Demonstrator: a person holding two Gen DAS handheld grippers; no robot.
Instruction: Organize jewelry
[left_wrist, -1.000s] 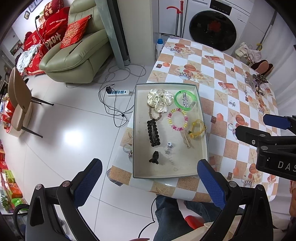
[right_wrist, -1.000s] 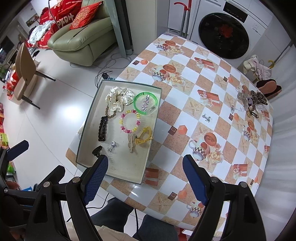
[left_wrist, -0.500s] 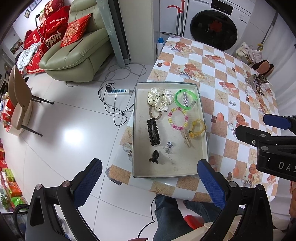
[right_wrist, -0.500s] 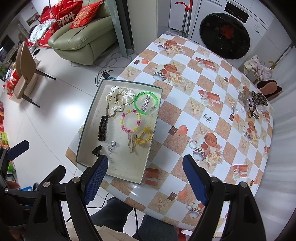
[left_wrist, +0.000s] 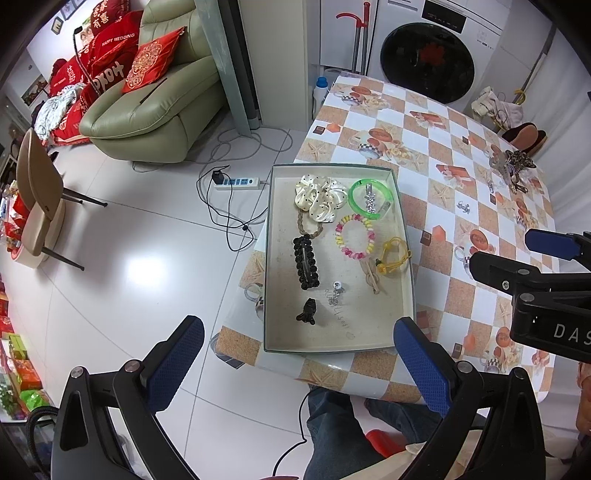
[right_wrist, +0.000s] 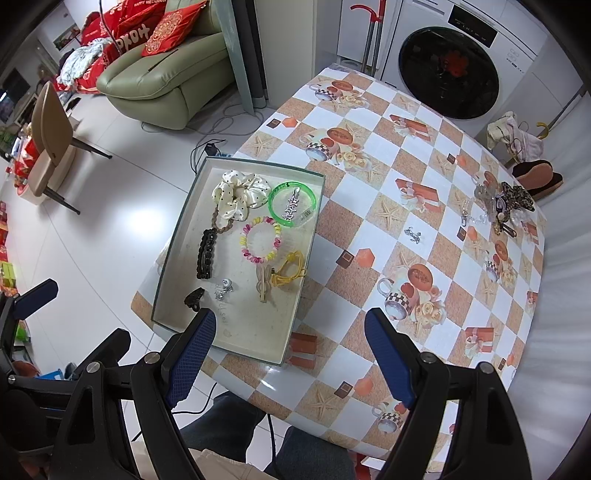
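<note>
Two hand-held grippers above a checkered tabletop (right_wrist: 373, 177), both pointing steeply down, both with jaws wide apart and nothing between the blue pads: left hand-held gripper (left_wrist: 295, 360), right hand-held gripper (right_wrist: 291, 350). On the tabletop, near its left edge, a shallow rectangular tray (left_wrist: 271, 258) with the jewelry inside: cream dotted scrunchie (left_wrist: 317, 197) at the far end, green bangle (left_wrist: 371, 199) just beside it with a silver star clip (left_wrist: 369, 197) inside its ring, pink-yellow bead bracelet (left_wrist: 354, 236) below, yellow cord bracelet (left_wrist: 395, 254) near the right wall, black beaded hair clip (left_wrist: 306, 262) toward the left, small black claw clip (left_wrist: 306, 312) and a small silver piece (left_wrist: 336, 293) nearer. Well apart, at the far right of the tabletop, a heap of more jewelry (right_wrist: 498, 205); between heap and tray, one small silver charm (right_wrist: 413, 234) alone.
</note>
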